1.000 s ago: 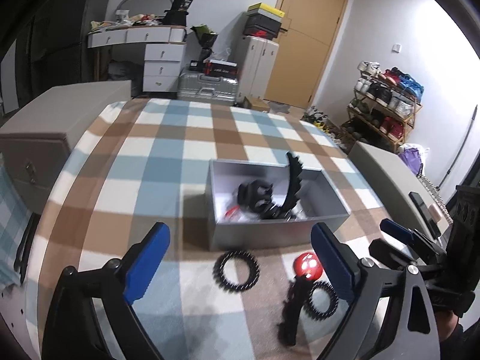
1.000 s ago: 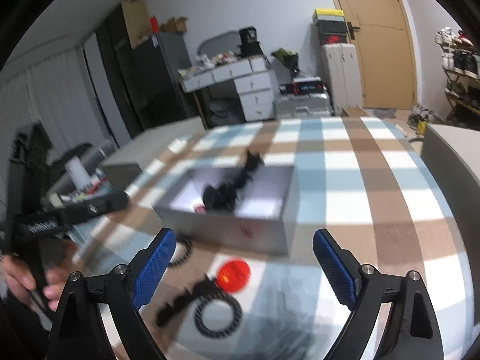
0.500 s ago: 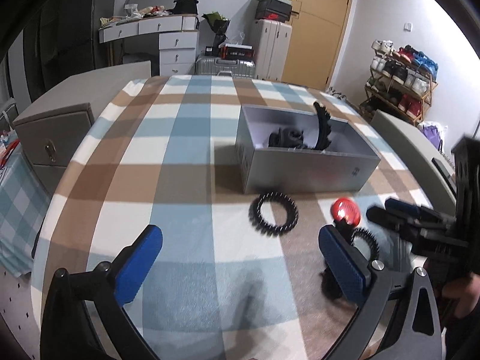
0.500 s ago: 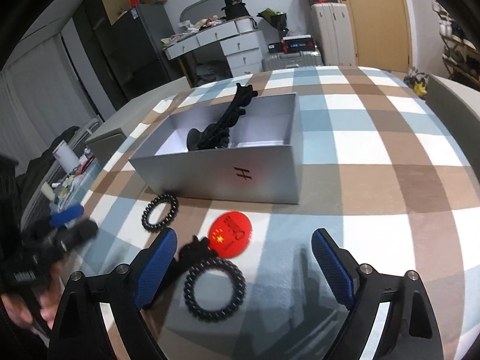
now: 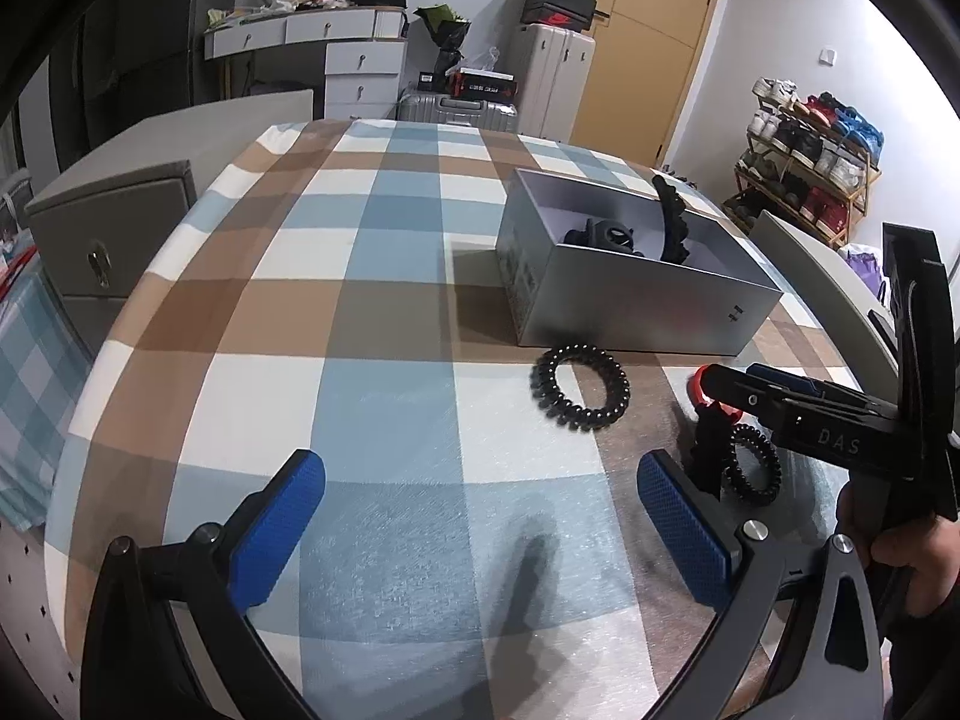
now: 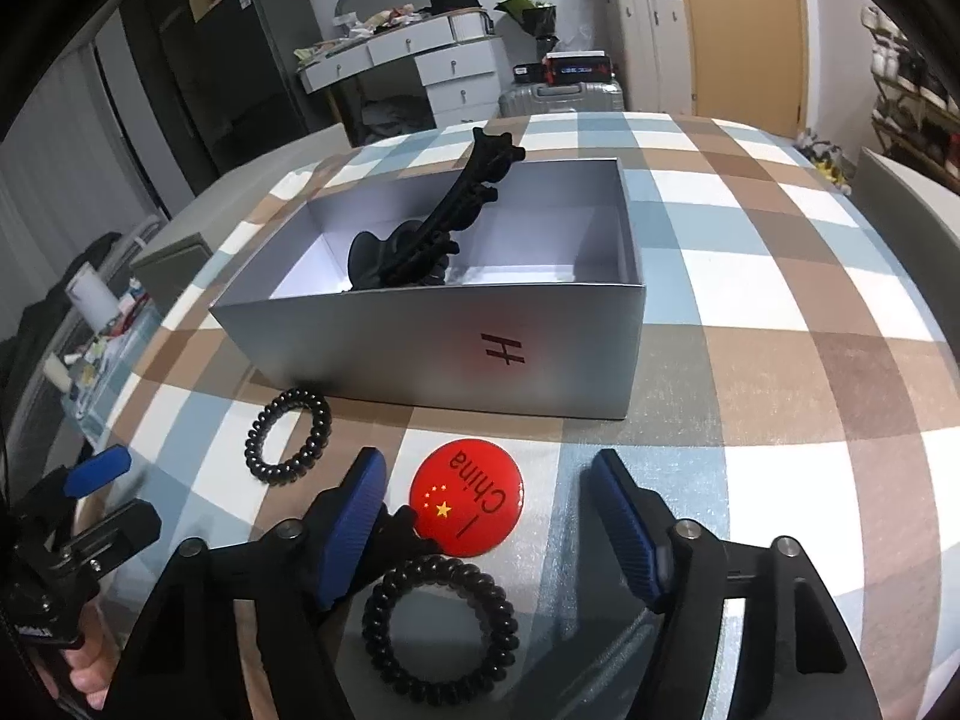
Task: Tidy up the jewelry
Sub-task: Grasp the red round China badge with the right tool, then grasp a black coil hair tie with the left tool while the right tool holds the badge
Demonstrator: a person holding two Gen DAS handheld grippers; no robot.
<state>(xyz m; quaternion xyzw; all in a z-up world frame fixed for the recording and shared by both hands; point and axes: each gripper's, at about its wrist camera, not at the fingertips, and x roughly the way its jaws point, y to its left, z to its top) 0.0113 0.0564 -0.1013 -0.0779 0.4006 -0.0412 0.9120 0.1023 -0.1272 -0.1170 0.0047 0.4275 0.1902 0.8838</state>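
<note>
My right gripper hangs low over the checked tablecloth, its jaws closing on either side of a red round badge without touching it. A black claw clip lies partly under its left finger, and a black spiral hair tie rests just below the badge. A second spiral hair tie lies by the silver box, which holds black hair clips. My left gripper is open over bare cloth, short of that hair tie and the box.
The table's rounded edge drops off at the left, beside a grey cabinet. A grey bench stands to the right of the table. In the left wrist view the right gripper and a hand fill the right side.
Both grippers have sunk closer to the table. The right jaws have narrowed, and the red badge now lies between them. The left jaws stay wide.
</note>
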